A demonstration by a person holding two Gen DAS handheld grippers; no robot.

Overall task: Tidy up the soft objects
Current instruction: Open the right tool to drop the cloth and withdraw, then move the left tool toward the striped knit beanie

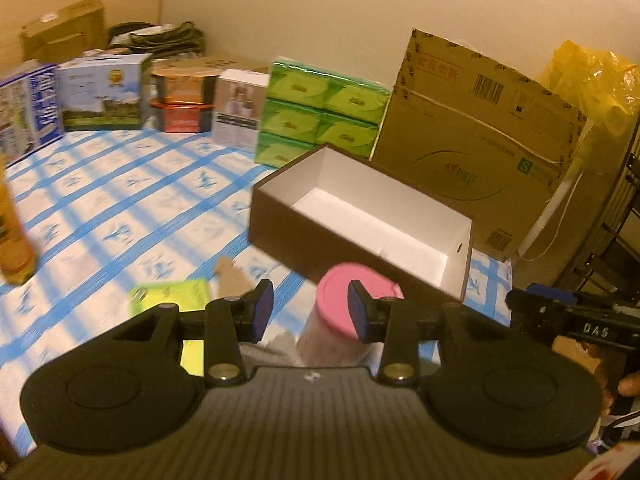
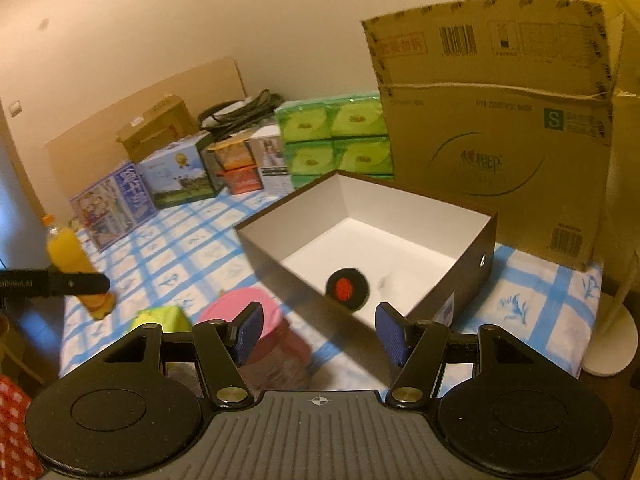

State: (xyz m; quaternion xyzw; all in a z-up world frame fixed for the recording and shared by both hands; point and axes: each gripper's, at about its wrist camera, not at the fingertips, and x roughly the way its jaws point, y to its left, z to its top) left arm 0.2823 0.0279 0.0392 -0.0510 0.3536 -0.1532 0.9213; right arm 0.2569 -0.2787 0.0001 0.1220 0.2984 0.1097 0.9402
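Observation:
An open brown box with a white inside [image 1: 400, 216] [image 2: 472, 248] sits on the blue-checked cloth. A small round black thing with a red centre [image 2: 346, 289] lies on the box floor. In front of the box stand a pink-lidded jar [image 1: 340, 300] [image 2: 240, 308] and a yellow-green packet [image 1: 172, 292] [image 2: 160, 318]. My left gripper [image 1: 311, 310] hovers above the jar, open, nothing between its blue pads. My right gripper [image 2: 320, 334] is open and empty, over the box's near wall. Each gripper shows at the edge of the other's view.
Green tissue packs [image 1: 320, 112] [image 2: 336, 136], a tall cardboard carton [image 1: 480, 140] [image 2: 500, 152] and several printed boxes [image 1: 100, 92] line the back. An orange juice bottle [image 2: 68, 256] stands at the left. A yellow plastic bag [image 1: 588, 84] hangs at the right.

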